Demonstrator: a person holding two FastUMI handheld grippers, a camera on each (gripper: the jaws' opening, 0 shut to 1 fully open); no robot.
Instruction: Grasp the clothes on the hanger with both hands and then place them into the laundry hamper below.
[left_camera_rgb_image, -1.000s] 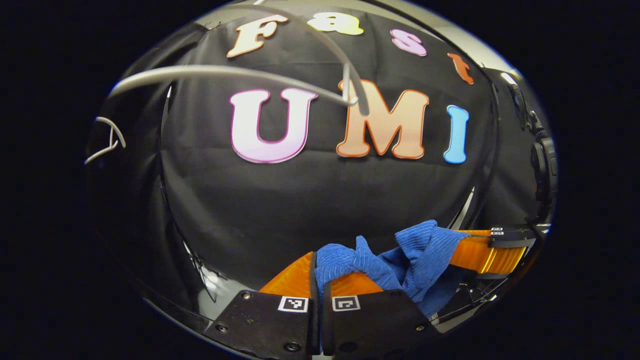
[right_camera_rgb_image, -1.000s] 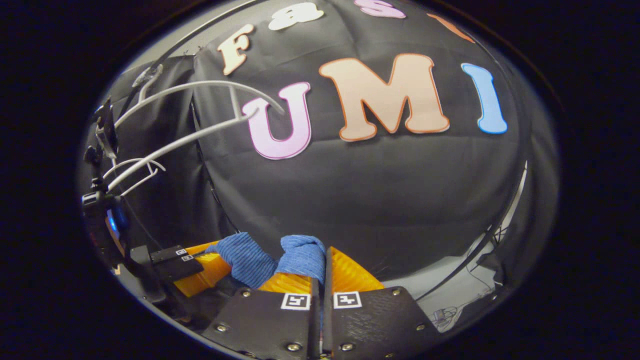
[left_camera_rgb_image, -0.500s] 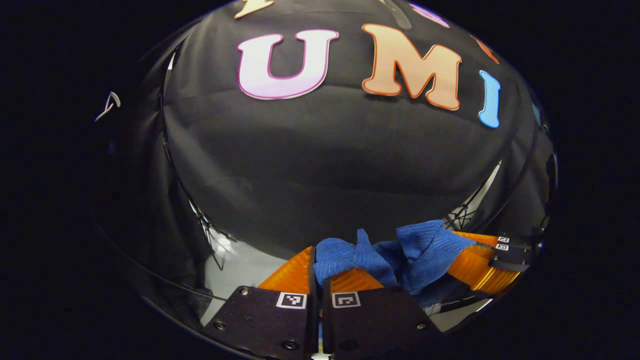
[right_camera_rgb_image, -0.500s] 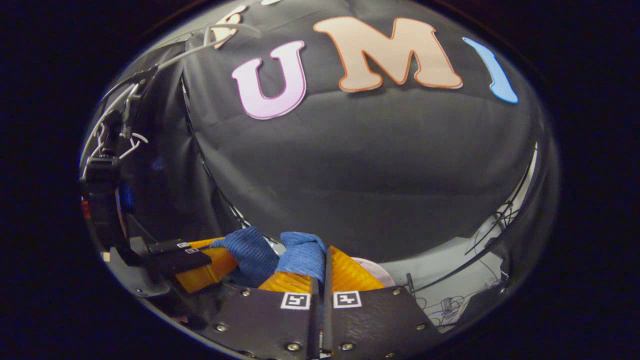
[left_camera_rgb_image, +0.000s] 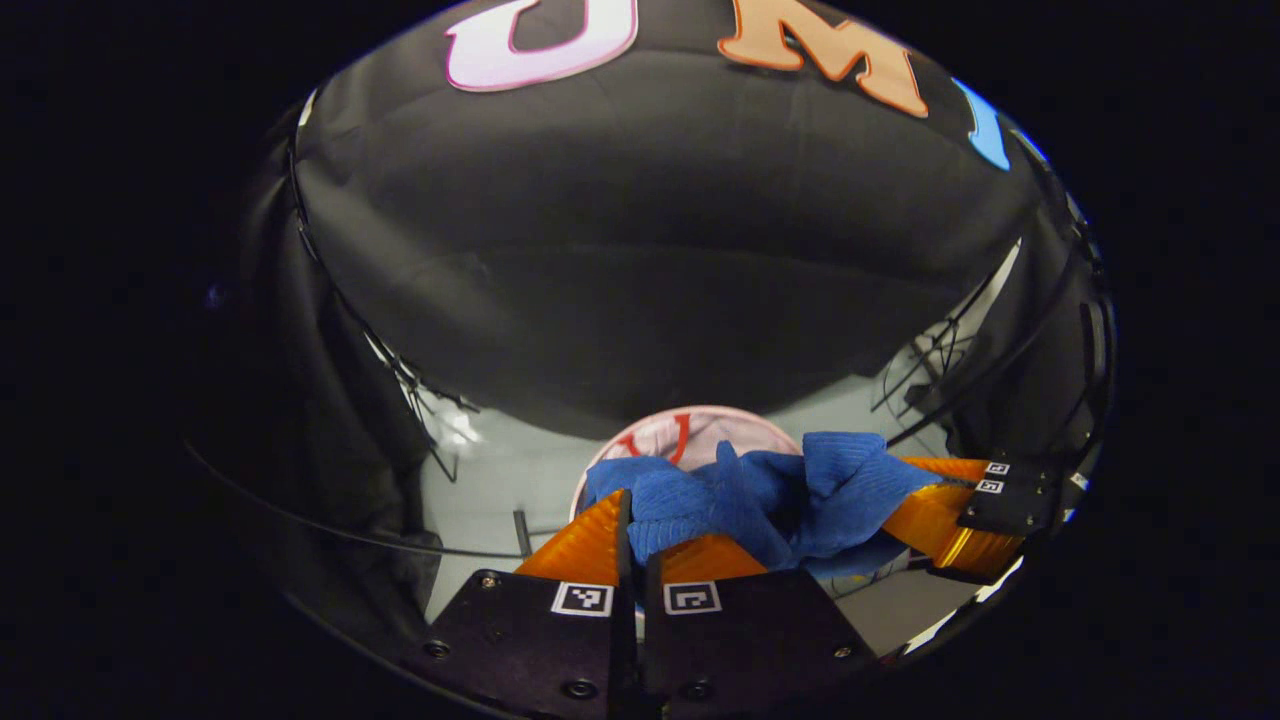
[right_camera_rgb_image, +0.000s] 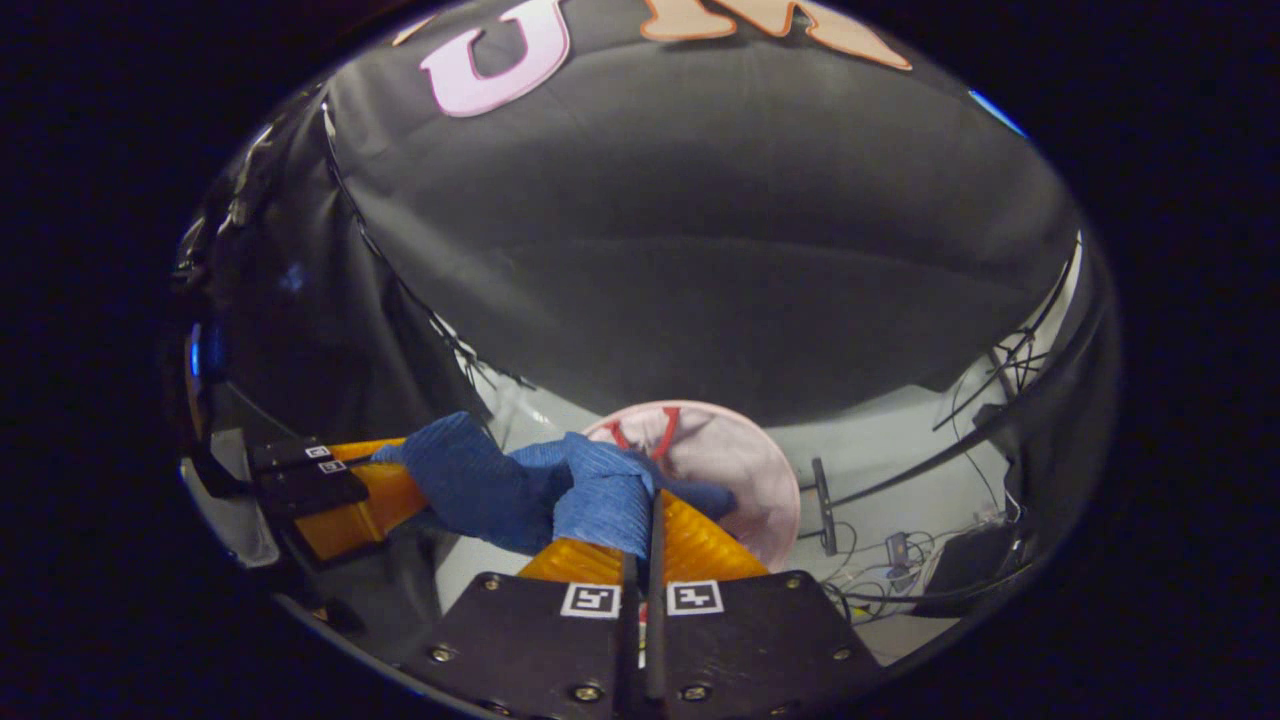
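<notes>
We saw the clothes (left_camera_rgb_image: 760, 495) as one ribbed blue knit piece, bunched and creased, stretched between the left tool (left_camera_rgb_image: 632, 530) and the right tool (right_camera_rgb_image: 648, 535), each closed tight on a fold of it. It hung in the air, sagging in the middle. Beyond and below it stood the laundry hamper (right_camera_rgb_image: 745, 460), a round, pale pink one with a red mark inside, its mouth open upward on the light floor near the black cloth wall.
</notes>
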